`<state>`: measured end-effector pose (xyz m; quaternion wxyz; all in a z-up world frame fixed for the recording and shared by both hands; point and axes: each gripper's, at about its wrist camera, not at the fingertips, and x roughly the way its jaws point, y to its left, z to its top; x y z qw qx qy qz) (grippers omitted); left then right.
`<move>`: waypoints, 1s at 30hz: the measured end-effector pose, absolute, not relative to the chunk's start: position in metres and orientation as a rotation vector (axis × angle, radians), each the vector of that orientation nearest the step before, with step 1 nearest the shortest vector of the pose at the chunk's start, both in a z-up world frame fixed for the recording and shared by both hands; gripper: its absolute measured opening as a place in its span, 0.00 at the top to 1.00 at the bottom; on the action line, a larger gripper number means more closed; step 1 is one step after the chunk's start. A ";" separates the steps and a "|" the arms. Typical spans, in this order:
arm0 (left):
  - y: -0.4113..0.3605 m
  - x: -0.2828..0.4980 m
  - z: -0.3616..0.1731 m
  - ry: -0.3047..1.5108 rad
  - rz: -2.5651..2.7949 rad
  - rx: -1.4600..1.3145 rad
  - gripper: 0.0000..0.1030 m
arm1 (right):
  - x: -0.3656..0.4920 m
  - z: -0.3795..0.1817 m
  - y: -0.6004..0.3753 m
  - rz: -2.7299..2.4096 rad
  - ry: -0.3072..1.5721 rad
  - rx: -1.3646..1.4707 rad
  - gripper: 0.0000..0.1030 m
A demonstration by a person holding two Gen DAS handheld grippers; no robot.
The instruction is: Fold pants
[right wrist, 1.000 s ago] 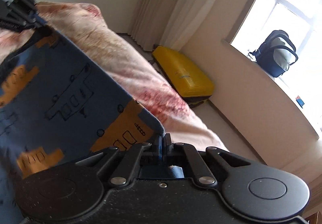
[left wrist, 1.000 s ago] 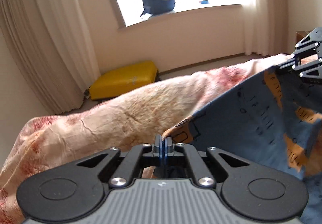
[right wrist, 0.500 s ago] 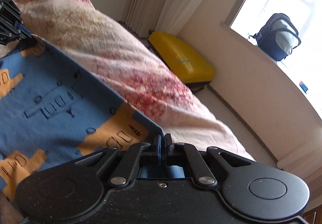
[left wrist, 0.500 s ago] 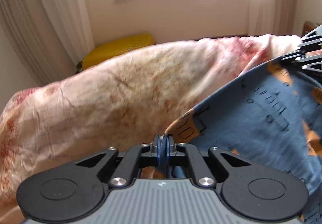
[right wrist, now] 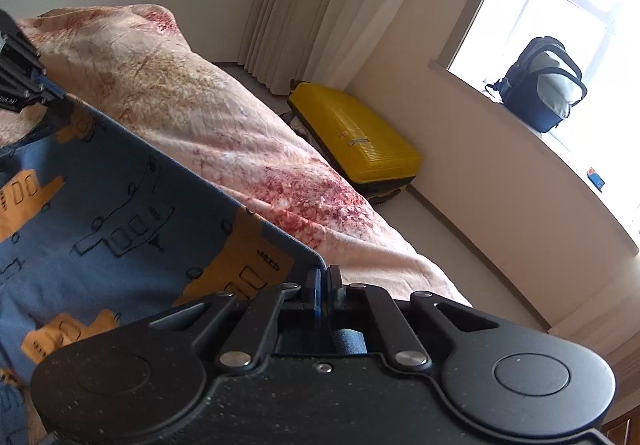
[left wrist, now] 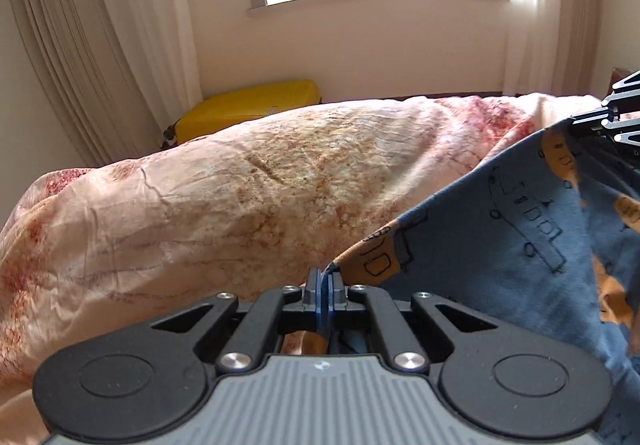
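Both pairs of jaws are clenched on cloth: the left gripper (left wrist: 324,281) pinches one corner of the pants (left wrist: 500,245), and the right gripper (right wrist: 322,277) pinches the other end of the same straight edge. That edge runs taut between them, lifted above the bed (left wrist: 200,205), while the rest of the blue cloth with its orange truck print hangs down toward the near edge of the bed. Each camera shows the other gripper at the far end of the held edge.

As a judgement, the fold is only in its carrying phase: the edge is raised but not laid down, and no finished crease shows. Whether any earlier fold exists below the grippers cannot be told. Left to do: lower the edge onto the cloth, let go, and smooth it.

A yellow suitcase (right wrist: 356,141) lies on the floor beyond the bed.
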<state>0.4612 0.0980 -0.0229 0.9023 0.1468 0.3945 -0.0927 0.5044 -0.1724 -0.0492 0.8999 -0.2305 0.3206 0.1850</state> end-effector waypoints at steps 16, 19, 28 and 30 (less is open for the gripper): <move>0.119 0.299 0.008 0.519 -0.442 0.499 0.99 | 0.280 -0.003 -0.209 0.480 0.536 -0.389 0.99; 0.113 0.254 -0.003 0.521 -0.494 0.571 0.99 | 0.220 -0.011 -0.205 0.519 0.623 -0.403 0.99; 0.103 0.198 -0.055 0.601 -0.527 0.600 0.99 | 0.129 -0.051 -0.177 0.533 0.771 -0.452 1.00; 0.106 0.197 -0.059 0.614 -0.518 0.594 0.99 | 0.125 -0.059 -0.173 0.521 0.785 -0.460 1.00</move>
